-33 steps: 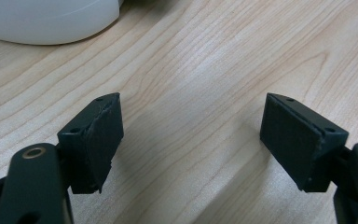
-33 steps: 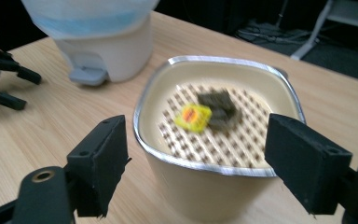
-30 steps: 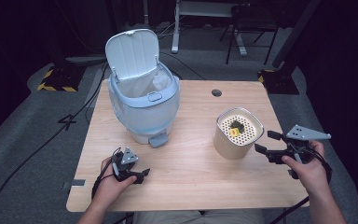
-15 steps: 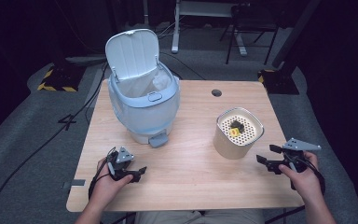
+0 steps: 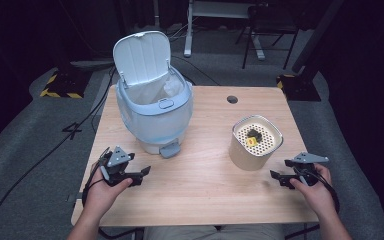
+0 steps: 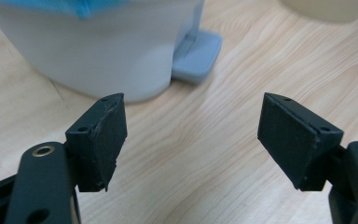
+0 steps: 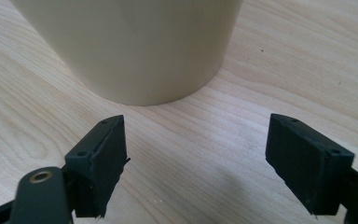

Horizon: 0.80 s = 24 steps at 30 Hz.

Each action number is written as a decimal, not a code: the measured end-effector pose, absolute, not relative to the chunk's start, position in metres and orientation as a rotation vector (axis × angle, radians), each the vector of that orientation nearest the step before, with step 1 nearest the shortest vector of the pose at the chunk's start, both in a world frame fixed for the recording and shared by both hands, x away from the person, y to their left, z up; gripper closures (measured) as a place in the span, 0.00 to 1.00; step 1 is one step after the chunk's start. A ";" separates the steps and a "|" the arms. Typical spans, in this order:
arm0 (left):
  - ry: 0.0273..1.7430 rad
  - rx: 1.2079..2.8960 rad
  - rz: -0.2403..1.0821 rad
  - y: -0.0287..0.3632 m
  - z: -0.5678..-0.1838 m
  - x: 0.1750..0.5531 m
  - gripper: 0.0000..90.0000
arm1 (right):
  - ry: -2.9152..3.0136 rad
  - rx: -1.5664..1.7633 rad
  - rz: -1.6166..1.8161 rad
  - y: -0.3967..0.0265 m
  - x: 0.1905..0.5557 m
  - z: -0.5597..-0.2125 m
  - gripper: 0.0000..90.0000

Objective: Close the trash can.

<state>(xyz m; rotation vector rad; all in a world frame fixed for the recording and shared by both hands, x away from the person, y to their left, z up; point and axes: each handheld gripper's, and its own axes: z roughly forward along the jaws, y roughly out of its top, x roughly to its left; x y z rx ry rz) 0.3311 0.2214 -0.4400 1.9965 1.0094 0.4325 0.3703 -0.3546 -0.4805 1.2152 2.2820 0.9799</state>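
The wooden worktop (image 5: 205, 195) carries a pale blue pedal bin (image 5: 155, 112) at its far left, standing upright with its lid tipped open toward the back and its pedal (image 5: 170, 149) facing the person. The left gripper (image 5: 139, 175) rests just near of it, jaws spread and empty, the pedal ahead and slightly left. At the right stands an upright cream canister (image 5: 255, 142) with a perforated top; the right gripper (image 5: 279, 178), jaws also spread and empty, sits just beside its base.

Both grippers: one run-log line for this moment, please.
left gripper: open, empty | right gripper: open, empty | pedal bin: lid up | beige canister: untouched
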 end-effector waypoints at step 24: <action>0.931 1.835 0.539 0.250 -0.329 0.340 0.28 | 2.241 1.244 0.974 -0.351 0.375 -0.504 0.16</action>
